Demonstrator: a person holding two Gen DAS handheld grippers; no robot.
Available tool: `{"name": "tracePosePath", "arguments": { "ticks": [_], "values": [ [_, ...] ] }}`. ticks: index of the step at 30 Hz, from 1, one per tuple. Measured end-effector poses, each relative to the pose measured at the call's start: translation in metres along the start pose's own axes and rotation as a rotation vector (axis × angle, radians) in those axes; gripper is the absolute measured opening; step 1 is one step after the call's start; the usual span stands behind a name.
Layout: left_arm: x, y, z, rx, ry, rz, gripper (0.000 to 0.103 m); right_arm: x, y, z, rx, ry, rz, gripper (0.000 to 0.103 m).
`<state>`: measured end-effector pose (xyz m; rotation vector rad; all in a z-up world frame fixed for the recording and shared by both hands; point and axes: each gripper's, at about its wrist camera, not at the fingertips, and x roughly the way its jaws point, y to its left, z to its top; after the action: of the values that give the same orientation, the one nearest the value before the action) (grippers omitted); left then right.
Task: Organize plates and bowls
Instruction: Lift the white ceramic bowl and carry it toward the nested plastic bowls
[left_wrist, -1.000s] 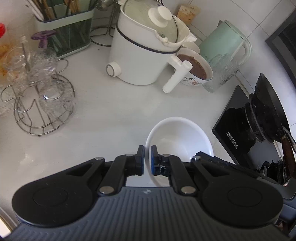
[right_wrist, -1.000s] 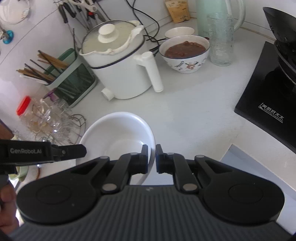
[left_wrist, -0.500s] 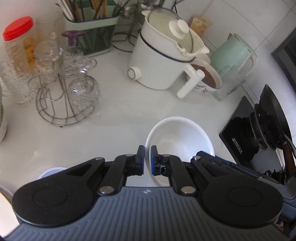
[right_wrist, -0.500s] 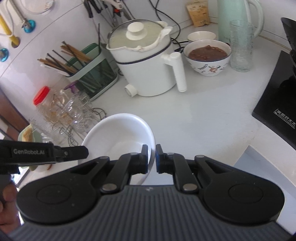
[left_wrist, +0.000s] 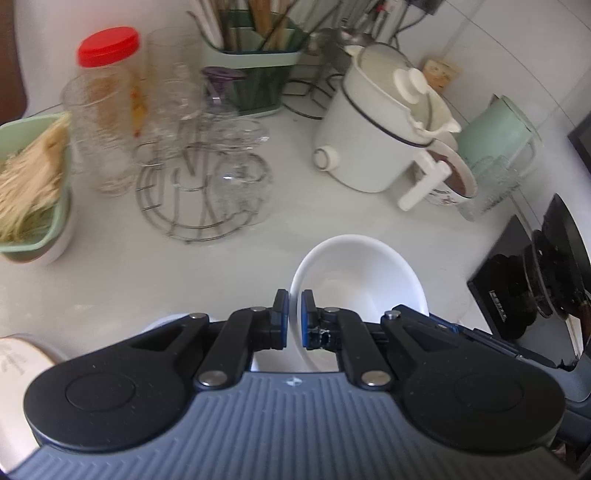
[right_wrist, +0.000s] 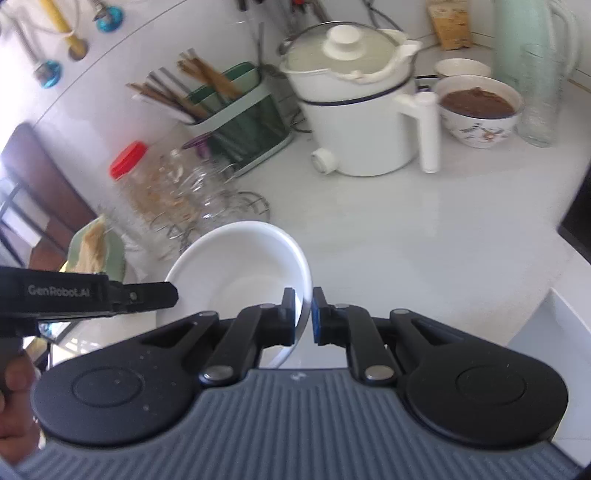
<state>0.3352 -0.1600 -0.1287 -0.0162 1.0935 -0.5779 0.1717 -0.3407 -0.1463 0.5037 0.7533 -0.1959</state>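
Observation:
A white empty bowl (left_wrist: 362, 280) is held in the air above the white counter by both grippers. My left gripper (left_wrist: 294, 325) is shut on its left rim. My right gripper (right_wrist: 303, 317) is shut on its right rim, and the bowl (right_wrist: 240, 266) shows in the right wrist view too, with the left gripper's body at its far side. A white dish rim (left_wrist: 166, 321) and a patterned plate edge (left_wrist: 18, 358) lie below at the left. A patterned bowl of brown food (right_wrist: 478, 109) stands at the back right.
A white electric pot (right_wrist: 362, 110), a green utensil holder (right_wrist: 236, 118), a wire rack with glasses (left_wrist: 207, 184), a red-lidded jar (left_wrist: 107, 103), a green basket of noodles (left_wrist: 33, 184), a mint kettle (left_wrist: 498, 136) and a black cooktop (left_wrist: 524, 288) surround the bare counter middle.
Both grippers have carried the bowl to the left and back from the pot. The jar, the noodle basket and the dishes at the lower left have come into view.

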Motion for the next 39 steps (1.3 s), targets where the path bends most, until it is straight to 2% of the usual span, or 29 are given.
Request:
{"name": "tracePosePath", "arguments": {
  "ticks": [26, 39],
  "values": [
    [-0.037, 0.103, -0.044, -0.205, -0.037, 0.029, 0.008, 0.036, 0.071, -0.023, -0.121, 0.135, 0.114, 0.013],
    [-0.023, 0.131, -0.070, -0.276, 0.007, 0.043, 0.008, 0.055, 0.088, -0.043, -0.184, 0.217, 0.093, 0.013]
  ]
}}
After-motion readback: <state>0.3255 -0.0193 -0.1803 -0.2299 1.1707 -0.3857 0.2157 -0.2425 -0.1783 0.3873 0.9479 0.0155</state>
